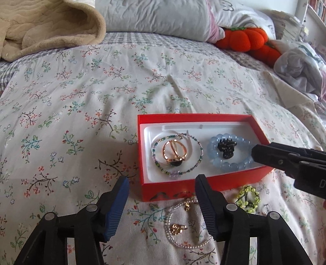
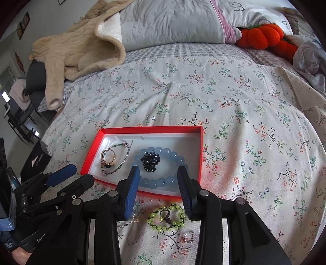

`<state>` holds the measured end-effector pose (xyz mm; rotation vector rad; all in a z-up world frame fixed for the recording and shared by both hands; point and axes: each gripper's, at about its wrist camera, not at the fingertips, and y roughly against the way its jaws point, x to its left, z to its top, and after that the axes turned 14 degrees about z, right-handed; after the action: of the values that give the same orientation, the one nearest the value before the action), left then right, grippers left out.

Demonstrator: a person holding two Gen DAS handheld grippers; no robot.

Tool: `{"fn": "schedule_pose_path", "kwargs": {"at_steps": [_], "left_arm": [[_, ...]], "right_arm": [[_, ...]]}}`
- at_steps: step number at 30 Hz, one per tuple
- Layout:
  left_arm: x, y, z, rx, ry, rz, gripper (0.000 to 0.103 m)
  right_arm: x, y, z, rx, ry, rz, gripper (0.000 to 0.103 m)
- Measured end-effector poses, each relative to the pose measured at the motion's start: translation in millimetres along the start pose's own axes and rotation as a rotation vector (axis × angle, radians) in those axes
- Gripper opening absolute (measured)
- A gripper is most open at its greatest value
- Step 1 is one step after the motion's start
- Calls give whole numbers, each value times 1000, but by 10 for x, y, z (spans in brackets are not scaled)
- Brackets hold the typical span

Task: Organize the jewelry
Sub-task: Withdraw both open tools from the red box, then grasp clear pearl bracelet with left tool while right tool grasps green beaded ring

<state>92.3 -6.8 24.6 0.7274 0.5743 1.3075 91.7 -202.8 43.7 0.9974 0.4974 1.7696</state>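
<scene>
Bed (image 1: pixel 101 85) under a floral sheet, rumpled. At its head: grey pillow (image 1: pixel 159 16), beige fleece blanket (image 1: pixel 46 26) heaped at the left, orange pumpkin plush (image 1: pixel 242 38) at the right, crumpled pale cloth (image 1: pixel 295 67) beyond it.

Red box (image 1: pixel 142 155), open, white liner, lying flat on the sheet near the foot. Inside, left half: thin seed-bead bracelet (image 1: pixel 200 148) ringing a gold ring cluster (image 1: pixel 174 152) with a dark stone. Right half: pale blue bead bracelet (image 1: pixel 228 165) ringing a black claw clip (image 1: pixel 226 149).

Loose on the sheet just in front of the box: clear bead strand (image 1: pixel 173 238) with gold charms, lime-green bead bracelet (image 2: pixel 166 219) on dark cord, small silver ring (image 2: pixel 189 237).

Left tool (image 1: pixel 162 205): jaws spread wide, nothing held, poised over the clear strand at the box's near wall. Right tool (image 2: pixel 159 189): jaws wide, nothing held, above the box's near edge and the blue beads; its body screens the box's right corner in the left wrist view.
</scene>
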Motion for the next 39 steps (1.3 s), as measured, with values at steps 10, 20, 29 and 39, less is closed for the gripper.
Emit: {"fn": "schedule_pose_path", "kwargs": {"at_steps": [10,20,29,39], "left_arm": [[221,-22,-475,90,35,37,73],[107,-50,-714,129,32,25,72],[-156,-149,-591,147,29,-31,52],[-256,-244,-603,141,-23,100,20]], "right_arm": [[-205,337,-513,-13,-58,-44,57],[-320,375,-982,30,-73,-88,57],[-349,375,-989,25,-77,-67,57],[-381,338,-960,25,-82,-60,57]]}}
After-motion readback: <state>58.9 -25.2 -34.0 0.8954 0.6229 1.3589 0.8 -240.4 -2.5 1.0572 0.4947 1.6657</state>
